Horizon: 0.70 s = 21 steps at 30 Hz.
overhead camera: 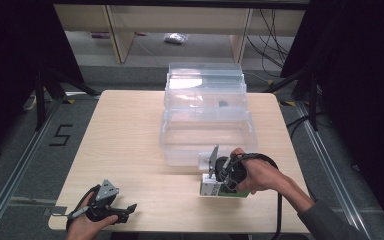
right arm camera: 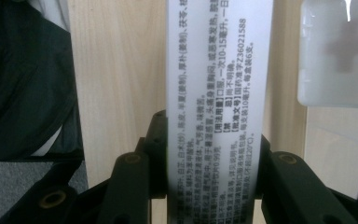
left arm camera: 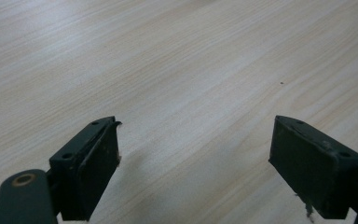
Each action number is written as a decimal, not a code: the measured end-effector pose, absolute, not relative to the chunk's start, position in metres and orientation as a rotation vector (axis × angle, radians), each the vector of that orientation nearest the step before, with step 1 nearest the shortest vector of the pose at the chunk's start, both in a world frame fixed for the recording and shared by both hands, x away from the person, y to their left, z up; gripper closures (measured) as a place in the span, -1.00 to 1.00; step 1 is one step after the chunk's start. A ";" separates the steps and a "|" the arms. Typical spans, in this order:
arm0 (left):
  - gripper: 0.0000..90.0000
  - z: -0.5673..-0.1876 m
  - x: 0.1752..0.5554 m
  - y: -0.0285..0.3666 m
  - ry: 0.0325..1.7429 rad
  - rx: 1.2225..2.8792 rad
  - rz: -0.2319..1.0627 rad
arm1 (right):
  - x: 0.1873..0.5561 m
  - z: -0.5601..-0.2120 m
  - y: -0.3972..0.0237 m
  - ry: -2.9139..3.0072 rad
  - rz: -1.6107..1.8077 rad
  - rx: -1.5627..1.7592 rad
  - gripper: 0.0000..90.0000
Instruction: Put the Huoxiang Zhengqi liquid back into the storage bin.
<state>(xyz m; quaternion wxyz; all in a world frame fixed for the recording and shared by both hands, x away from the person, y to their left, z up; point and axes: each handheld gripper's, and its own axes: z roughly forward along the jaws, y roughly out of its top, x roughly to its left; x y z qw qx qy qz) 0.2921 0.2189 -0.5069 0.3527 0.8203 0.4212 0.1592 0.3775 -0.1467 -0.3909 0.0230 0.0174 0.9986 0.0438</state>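
A white medicine box (overhead camera: pixel 211 188) with a green side and small printed text is clamped between the jaws of my right gripper (overhead camera: pixel 219 184), just above the table's front right area. In the right gripper view the box (right arm camera: pixel 219 70) runs up the middle, and my right gripper (right arm camera: pixel 212 133) presses it from both sides. My left gripper (overhead camera: pixel 129 212) rests low over the table's front left corner, held by a hand. In the left gripper view the left gripper (left arm camera: pixel 196 135) stands open over bare wood, with nothing between its jaws.
A stack of clear plastic bins (overhead camera: pixel 205 100) stands at the back middle of the light wooden table (overhead camera: pixel 125 140), with a small dark object (overhead camera: pixel 223 104) inside. A clear plastic corner (right arm camera: pixel 338 51) lies beside the box. Dark stands flank the table.
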 end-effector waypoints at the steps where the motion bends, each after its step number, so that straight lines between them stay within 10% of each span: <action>1: -0.66 -0.507 0.292 0.219 1.091 2.121 0.410 | 0.377 -0.389 -0.147 3.095 0.134 0.089 0.43; 21: -0.66 -0.507 0.292 0.218 1.095 2.102 0.403 | 0.391 -0.342 -0.161 3.071 0.189 0.135 0.43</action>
